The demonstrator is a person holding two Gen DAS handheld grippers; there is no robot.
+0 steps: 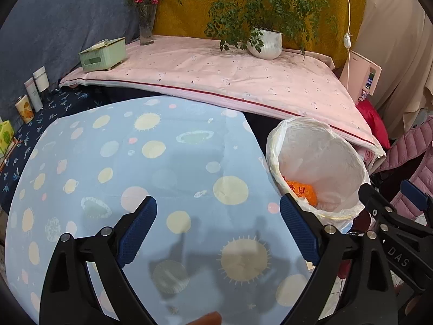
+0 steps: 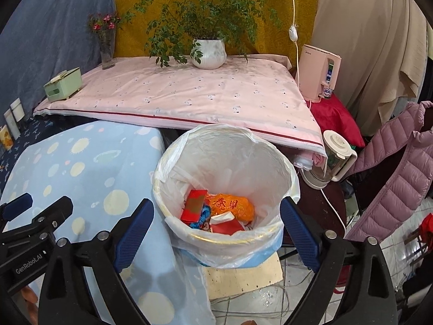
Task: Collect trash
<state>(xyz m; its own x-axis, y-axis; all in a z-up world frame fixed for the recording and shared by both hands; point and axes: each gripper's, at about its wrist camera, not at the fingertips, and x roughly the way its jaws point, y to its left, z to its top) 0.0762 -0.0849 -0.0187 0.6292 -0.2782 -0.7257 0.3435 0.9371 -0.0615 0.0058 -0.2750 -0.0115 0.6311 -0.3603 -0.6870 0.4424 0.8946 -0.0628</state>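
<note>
A bin (image 2: 268,162) lined with a white plastic bag stands beside the blue patterned table (image 2: 81,168). Inside lie an orange wrapper (image 2: 232,205), red packets (image 2: 196,204) and other scraps. My right gripper (image 2: 216,227) hangs open above the bin's near rim, with nothing between its blue pads. My left gripper (image 1: 217,228) is open over the blue cloth (image 1: 162,178), also holding nothing. The bin (image 1: 319,157) sits to its right, with the orange wrapper (image 1: 301,192) showing inside. Each gripper appears at the edge of the other's view.
A pink-covered table (image 2: 176,94) behind holds a potted plant (image 2: 208,52), a flower vase (image 2: 107,51) and a green tissue box (image 2: 63,84). A pink appliance (image 2: 318,70), a kettle (image 2: 333,157) and a pink jacket (image 2: 392,168) stand right. Cables cross the tiled floor (image 2: 257,308).
</note>
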